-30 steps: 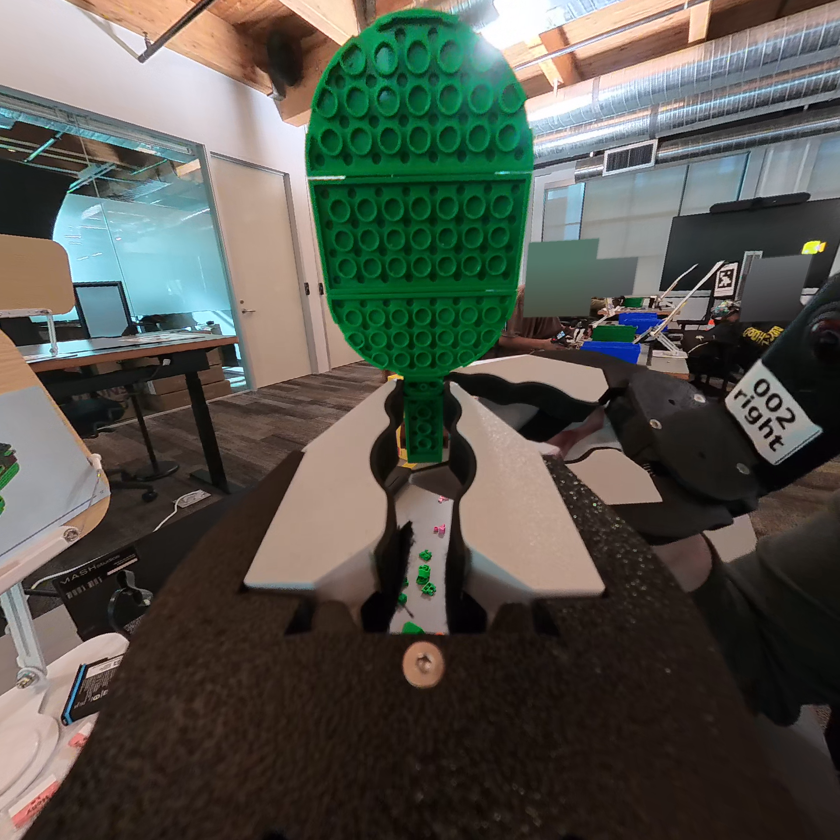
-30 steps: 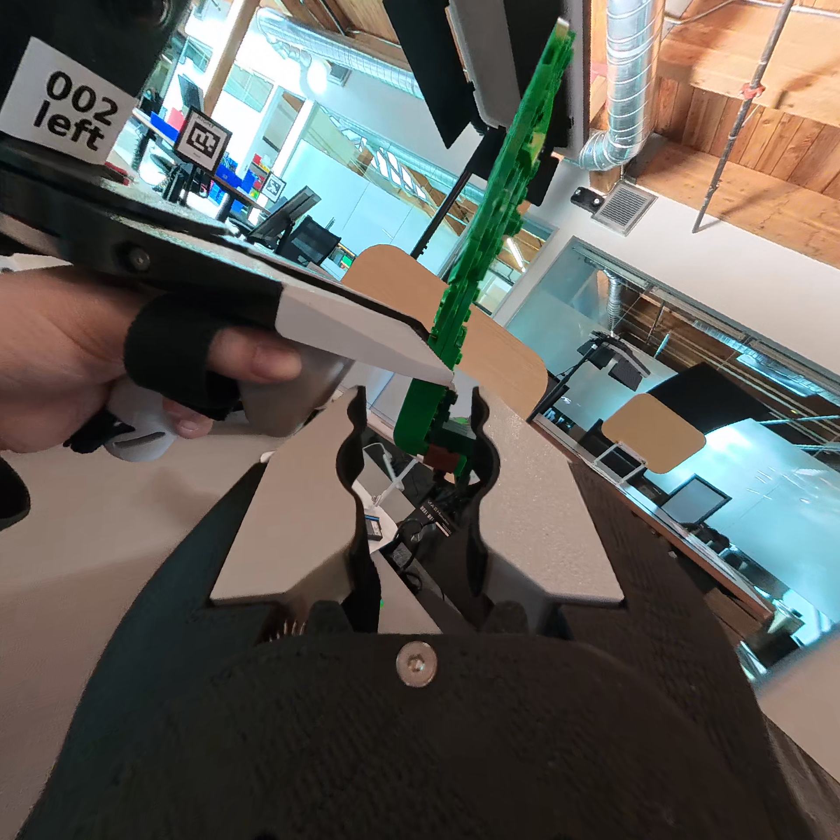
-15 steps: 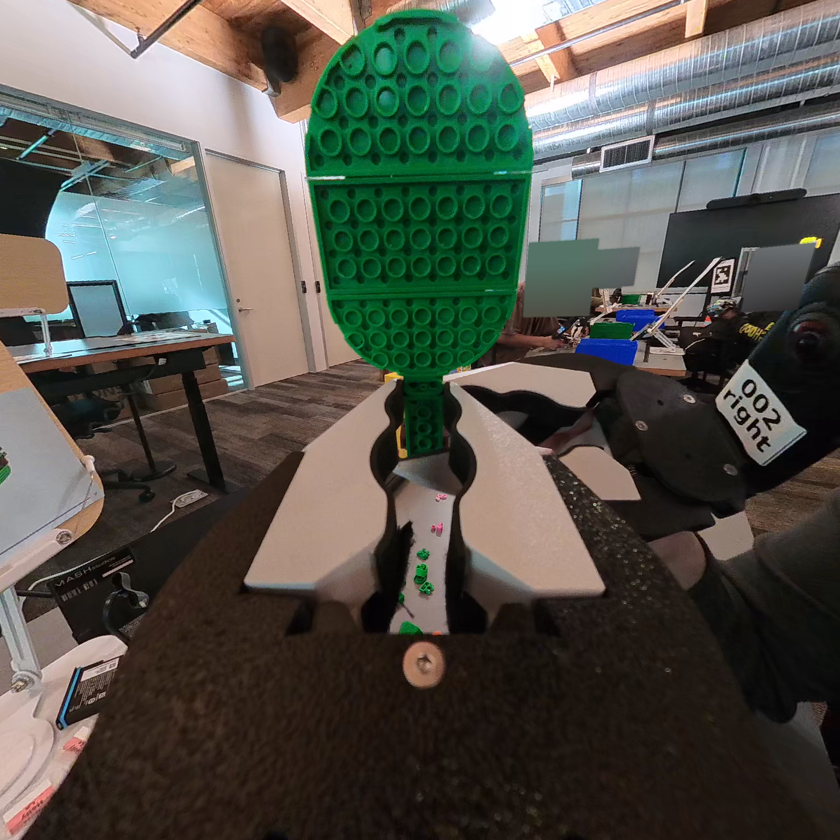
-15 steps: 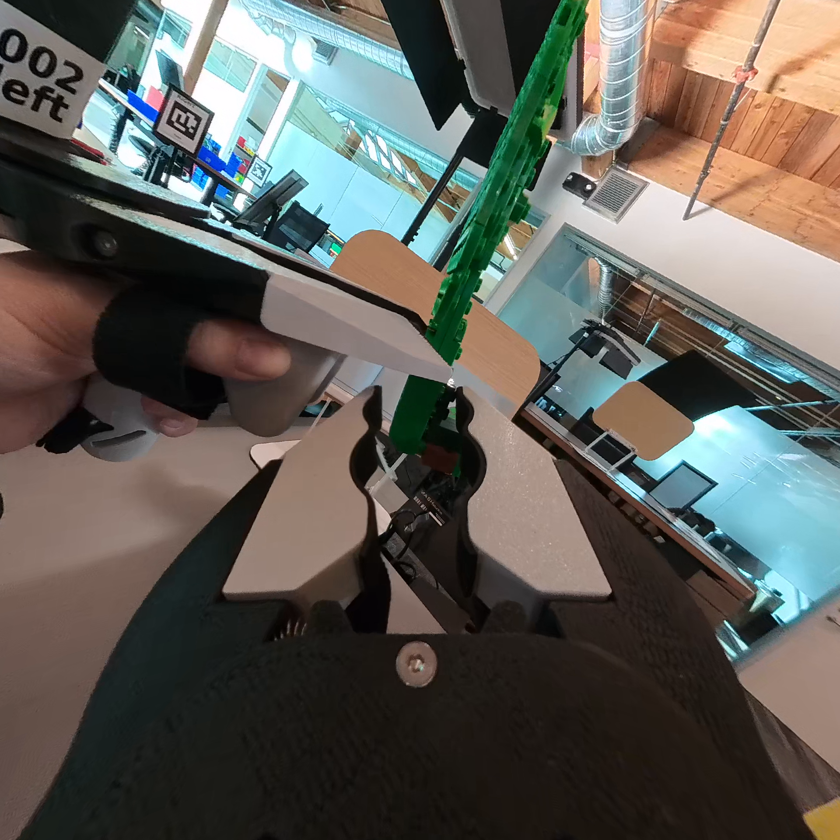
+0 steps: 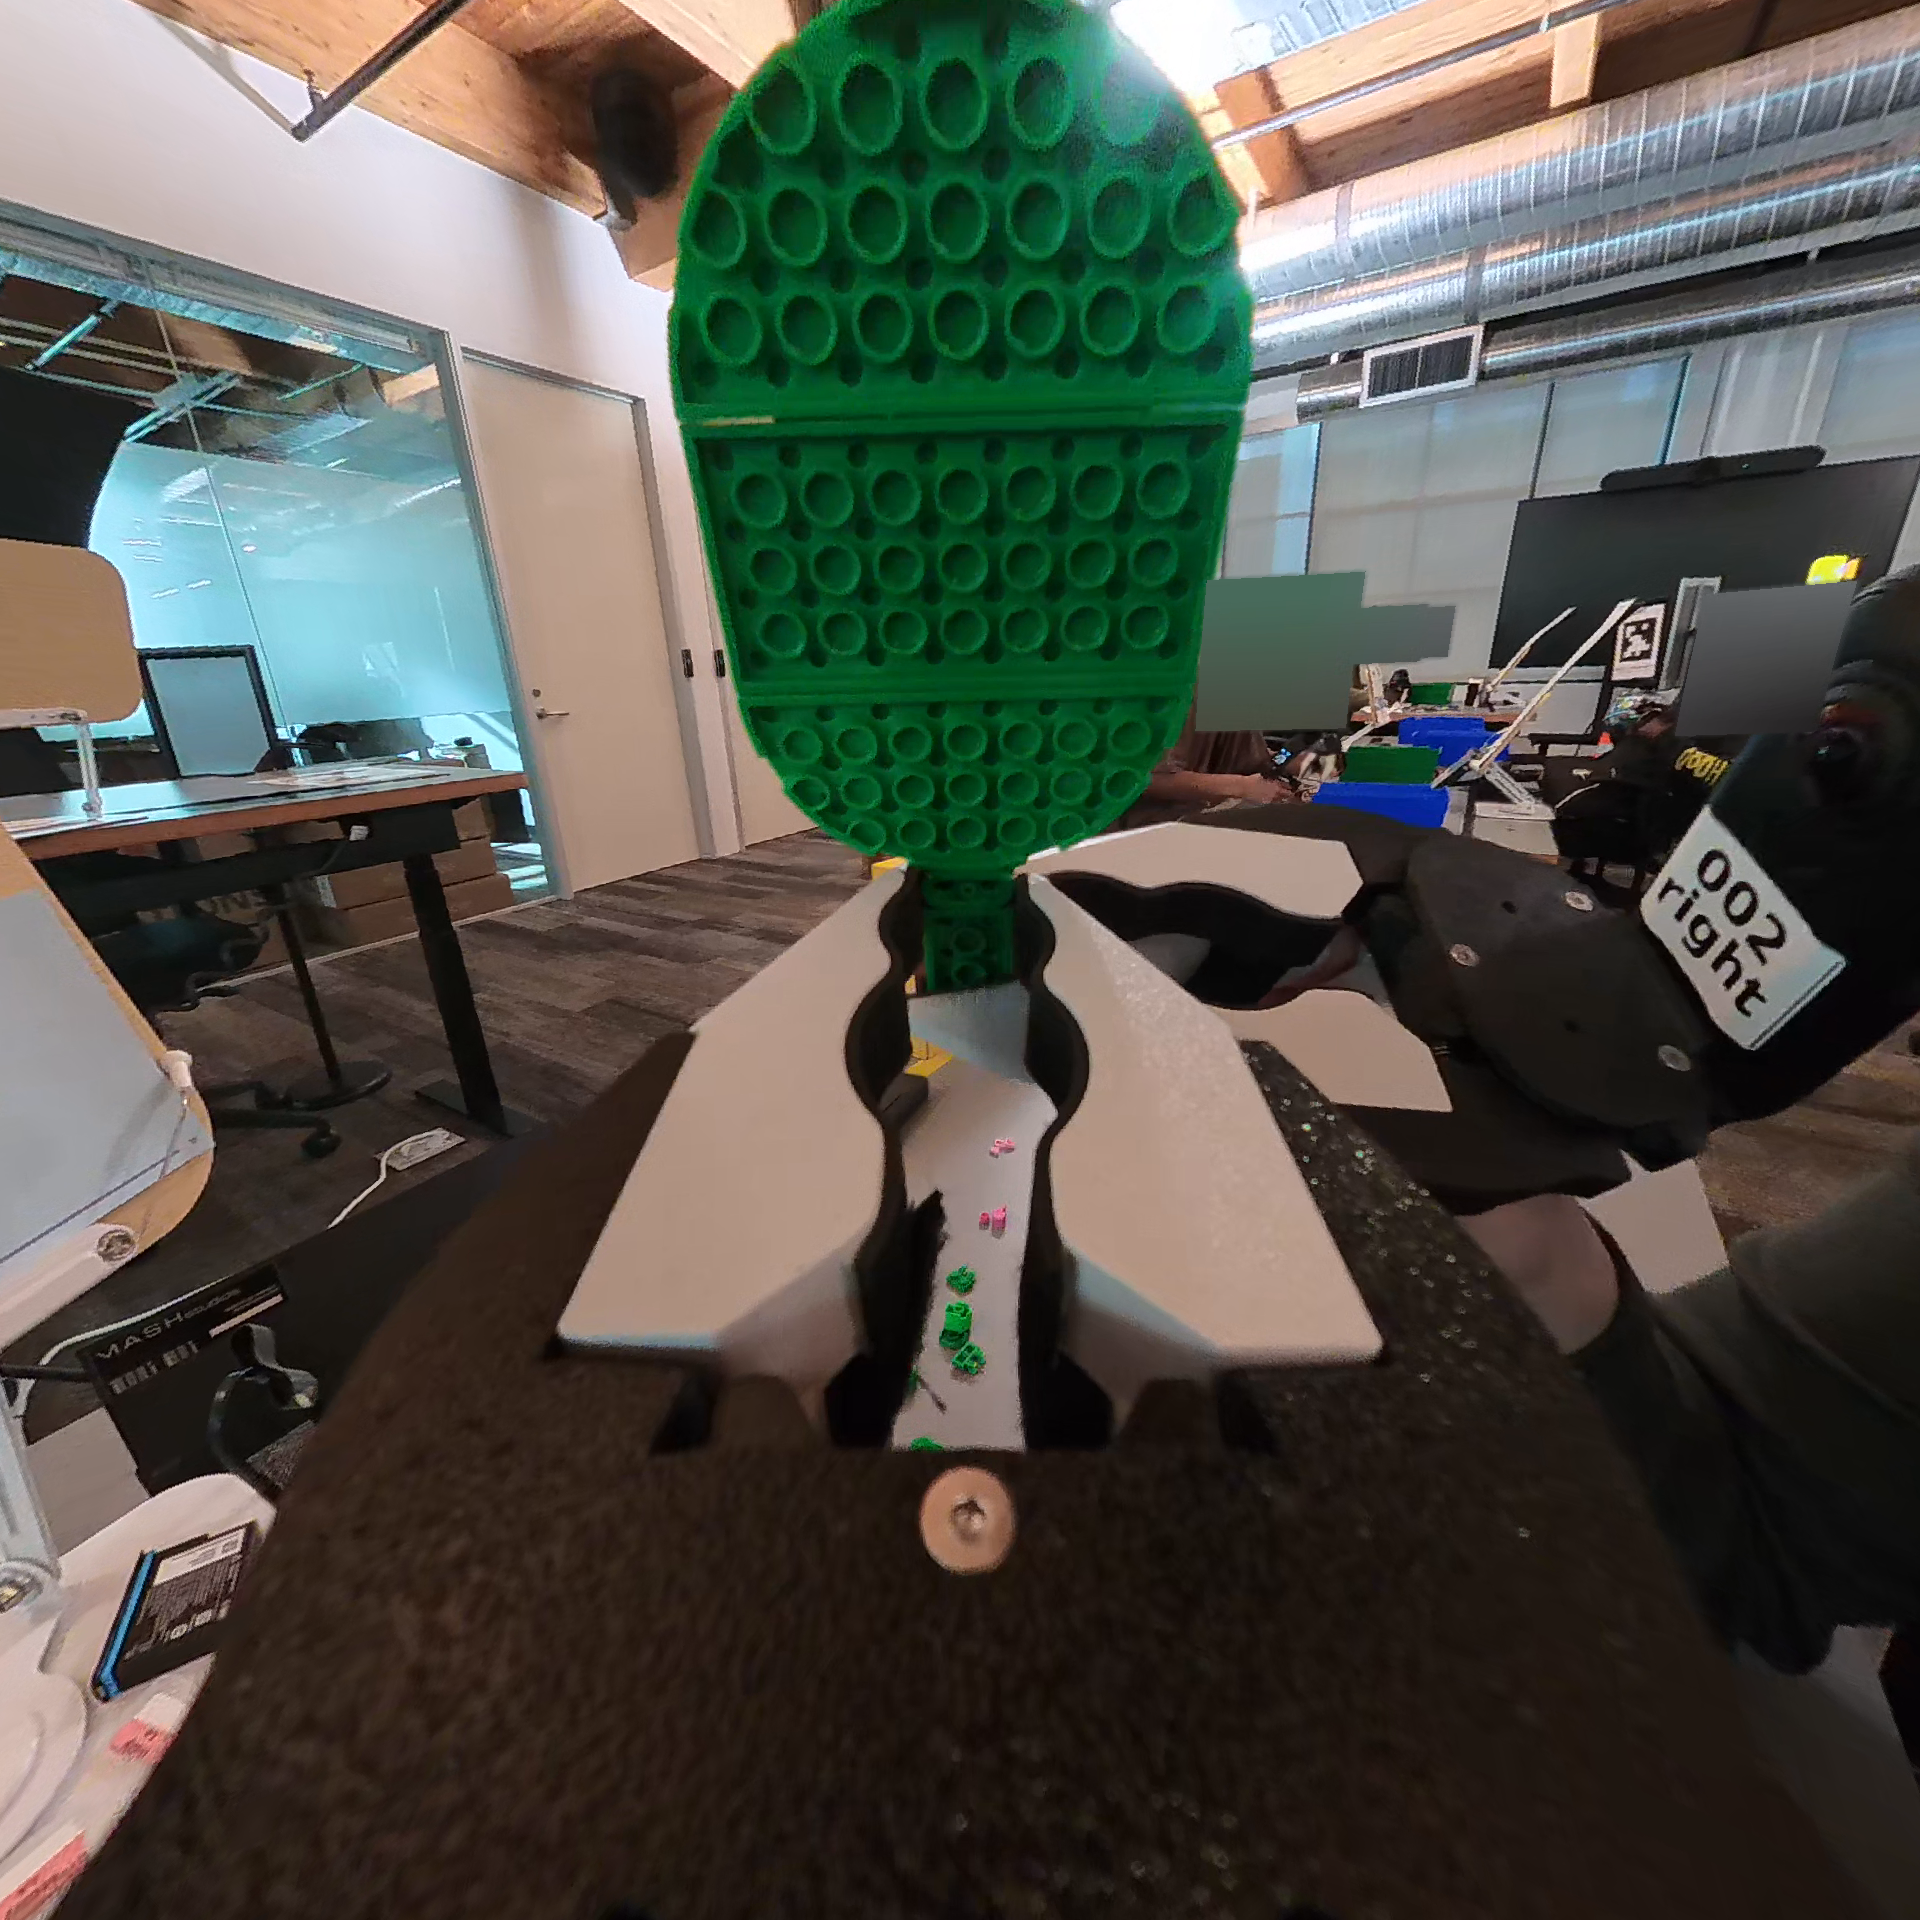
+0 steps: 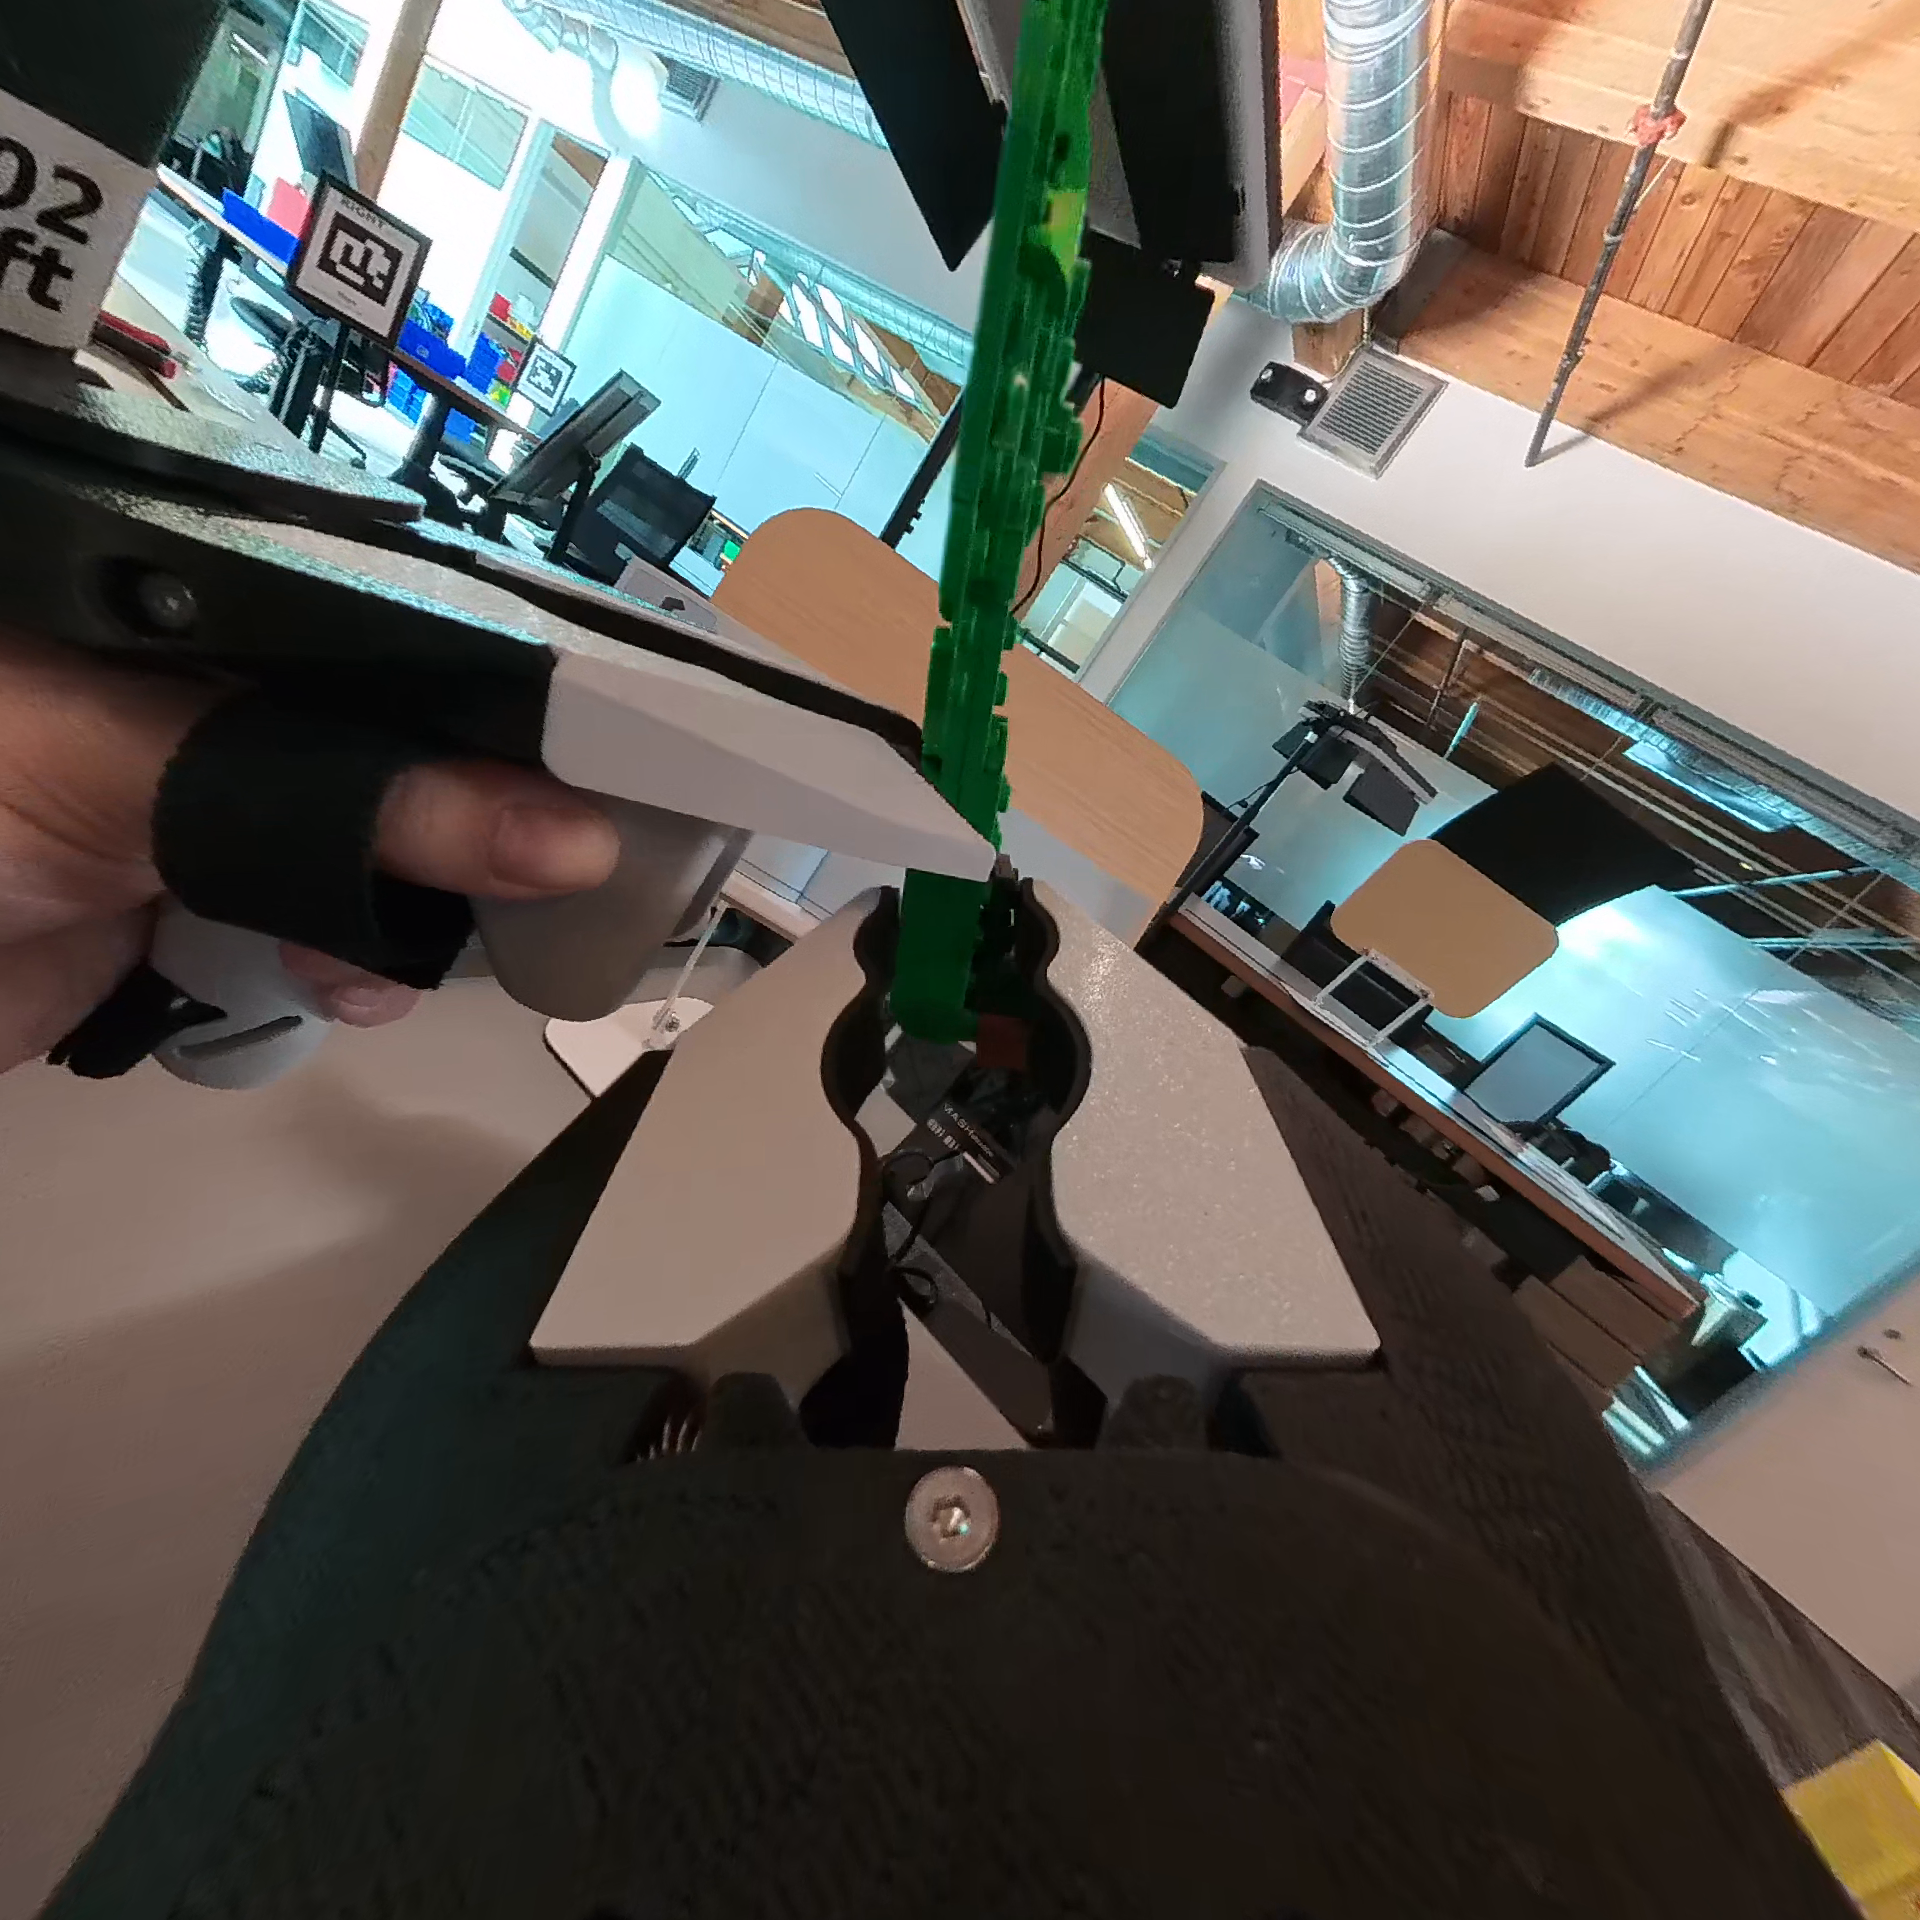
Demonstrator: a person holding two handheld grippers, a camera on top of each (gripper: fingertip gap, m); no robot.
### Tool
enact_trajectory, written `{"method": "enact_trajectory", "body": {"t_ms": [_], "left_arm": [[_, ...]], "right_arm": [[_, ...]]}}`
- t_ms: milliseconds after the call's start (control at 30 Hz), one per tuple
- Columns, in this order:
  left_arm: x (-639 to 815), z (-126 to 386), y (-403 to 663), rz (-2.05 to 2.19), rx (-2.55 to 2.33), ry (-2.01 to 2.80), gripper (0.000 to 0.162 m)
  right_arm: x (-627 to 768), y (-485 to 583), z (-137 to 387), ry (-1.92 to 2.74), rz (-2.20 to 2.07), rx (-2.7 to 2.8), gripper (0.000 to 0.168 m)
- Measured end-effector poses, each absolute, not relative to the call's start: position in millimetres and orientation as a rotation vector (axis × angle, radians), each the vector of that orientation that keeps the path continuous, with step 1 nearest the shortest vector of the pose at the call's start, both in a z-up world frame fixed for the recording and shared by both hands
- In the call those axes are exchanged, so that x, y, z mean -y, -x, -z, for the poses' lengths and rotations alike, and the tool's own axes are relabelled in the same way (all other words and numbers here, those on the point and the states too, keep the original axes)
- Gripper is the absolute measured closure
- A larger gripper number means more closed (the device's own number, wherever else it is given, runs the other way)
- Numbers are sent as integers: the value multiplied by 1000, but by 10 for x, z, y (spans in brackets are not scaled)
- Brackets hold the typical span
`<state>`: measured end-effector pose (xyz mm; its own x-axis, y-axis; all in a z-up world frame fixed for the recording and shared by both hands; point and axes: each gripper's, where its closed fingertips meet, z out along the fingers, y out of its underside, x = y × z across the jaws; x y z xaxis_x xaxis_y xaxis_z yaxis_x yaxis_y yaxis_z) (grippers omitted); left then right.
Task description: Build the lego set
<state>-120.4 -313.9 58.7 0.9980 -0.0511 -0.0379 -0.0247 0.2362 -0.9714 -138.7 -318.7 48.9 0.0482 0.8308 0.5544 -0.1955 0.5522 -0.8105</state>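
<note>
A green oval lego plate (image 5: 956,520) stands upright with its hollow underside toward the left wrist camera. My left gripper (image 5: 961,920) is shut on its narrow green stem. My right gripper (image 5: 1112,914) comes in from the right and meets the same stem from behind. In the right wrist view the plate (image 6: 997,520) shows edge-on, near vertical. My right gripper (image 6: 961,940) is shut on its lower end, where a small brown and dark piece (image 6: 1003,1034) sits. A finger of the left gripper (image 6: 769,769) touches the plate from the left.
Several small green (image 5: 961,1335) and pink (image 5: 995,1218) lego pieces lie on the white table (image 5: 977,1164) below the left fingers. A black box (image 5: 171,1600) lies at lower left beside a booklet stand (image 5: 73,1122). A yellow object (image 6: 1860,1818) is at lower right. The grippers are tip to tip, or close to it.
In the right wrist view the plate has swung from tilted to nearly vertical, and the right fingers have closed in on its lower end. The left grip is unchanged.
</note>
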Motion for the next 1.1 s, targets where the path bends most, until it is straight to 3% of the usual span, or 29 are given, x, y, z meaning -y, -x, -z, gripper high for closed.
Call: {"method": "enact_trajectory", "body": {"t_ms": [800, 967, 1100], "left_arm": [[3110, -580, 1190, -3, -81, 1337, 148], [3117, -583, 1181, -4, -86, 1338, 148], [3125, -586, 1183, -4, -86, 1335, 148]], "right_arm": [[3169, 1373, -492, 516, -824, 1314, 146], [3174, 1359, -511, 508, -831, 1307, 133], [3192, 1385, -484, 513, -841, 1321, 135]]}}
